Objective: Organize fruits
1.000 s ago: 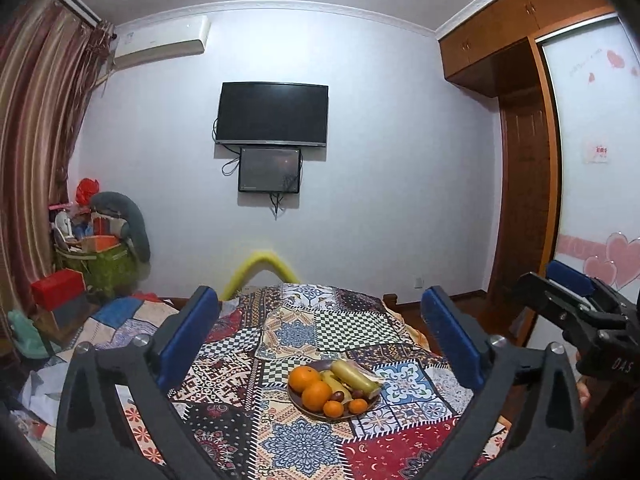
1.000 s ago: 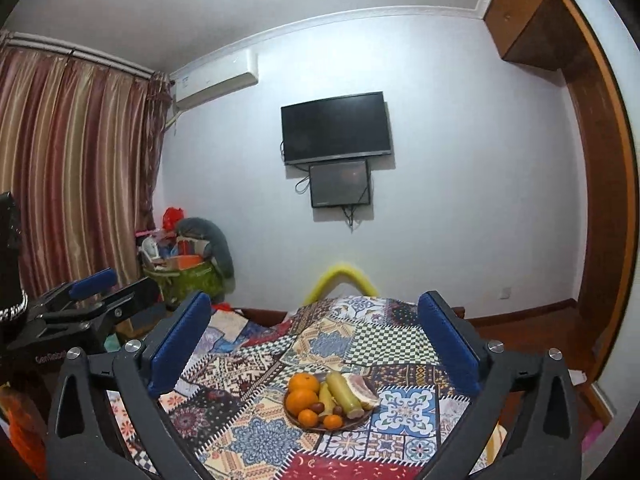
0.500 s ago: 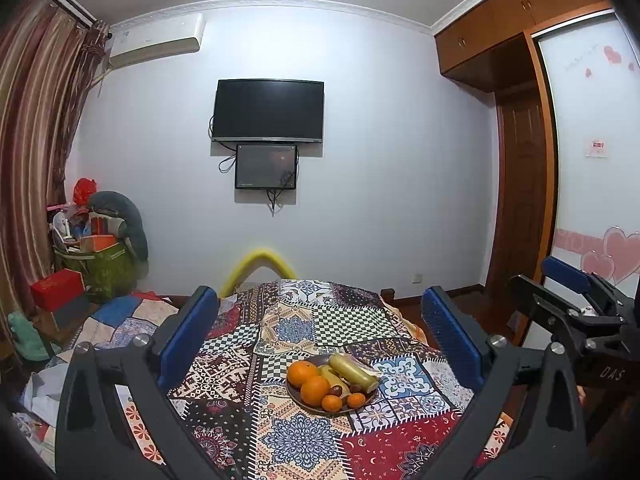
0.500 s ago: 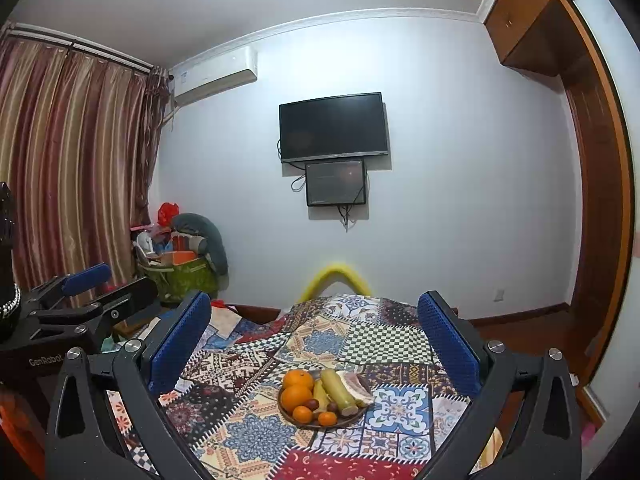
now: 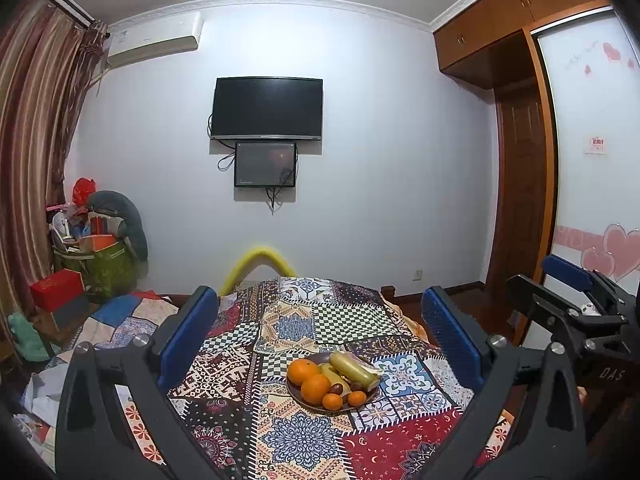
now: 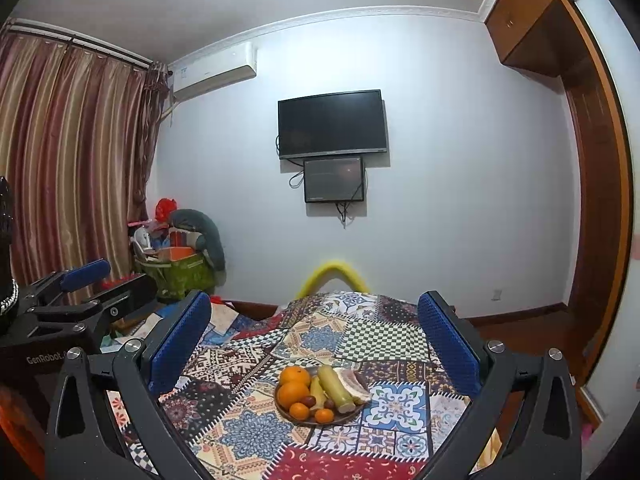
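Both grippers hang above a table covered with a patchwork cloth [image 5: 304, 320], side by side and well back from the fruit. The left gripper [image 5: 320, 336] has its jaws spread wide with nothing between them, and the right gripper [image 6: 314, 332] is just the same, wide and holding nothing. A brown plate [image 6: 320, 418] sits near the middle of the cloth, carrying two large oranges [image 6: 294, 394], two small ones, a few dark round fruits, a banana [image 6: 317, 392] and a long yellow-green fruit [image 6: 336, 388]. On the wall behind hangs a television [image 5: 267, 108] with a smaller screen under it, and striped curtains [image 6: 68, 160] fall at the left
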The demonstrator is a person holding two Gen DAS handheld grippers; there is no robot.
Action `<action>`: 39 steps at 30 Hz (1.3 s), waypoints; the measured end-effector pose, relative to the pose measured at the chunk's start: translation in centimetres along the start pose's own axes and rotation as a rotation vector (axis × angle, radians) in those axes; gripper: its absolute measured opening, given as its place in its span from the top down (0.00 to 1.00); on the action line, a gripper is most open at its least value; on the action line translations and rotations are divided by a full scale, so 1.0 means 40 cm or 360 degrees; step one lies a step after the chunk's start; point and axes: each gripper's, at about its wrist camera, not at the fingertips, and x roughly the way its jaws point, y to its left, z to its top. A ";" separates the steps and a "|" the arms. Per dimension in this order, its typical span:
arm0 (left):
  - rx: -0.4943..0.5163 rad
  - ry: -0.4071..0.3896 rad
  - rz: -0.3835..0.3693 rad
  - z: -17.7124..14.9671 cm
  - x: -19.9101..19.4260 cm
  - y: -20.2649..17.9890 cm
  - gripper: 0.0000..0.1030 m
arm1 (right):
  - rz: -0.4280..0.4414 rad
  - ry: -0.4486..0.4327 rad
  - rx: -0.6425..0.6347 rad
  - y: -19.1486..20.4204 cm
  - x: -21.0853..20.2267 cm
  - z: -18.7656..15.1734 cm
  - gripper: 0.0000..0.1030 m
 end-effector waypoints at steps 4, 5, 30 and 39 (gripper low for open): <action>-0.0005 0.0008 -0.0006 0.000 0.004 0.003 0.00 | -0.0004 0.0001 -0.0002 -0.002 -0.001 0.001 0.00; -0.0004 0.0009 -0.0005 0.000 0.005 0.003 0.00 | -0.0004 0.0003 -0.0003 -0.002 0.003 0.002 0.00; -0.0018 0.0051 -0.0069 -0.010 0.030 0.010 0.00 | -0.0008 0.0012 0.0016 -0.014 -0.003 0.005 0.00; -0.0001 0.0049 -0.0060 -0.018 0.033 0.004 0.00 | -0.0015 0.0024 0.0013 -0.014 0.001 0.004 0.00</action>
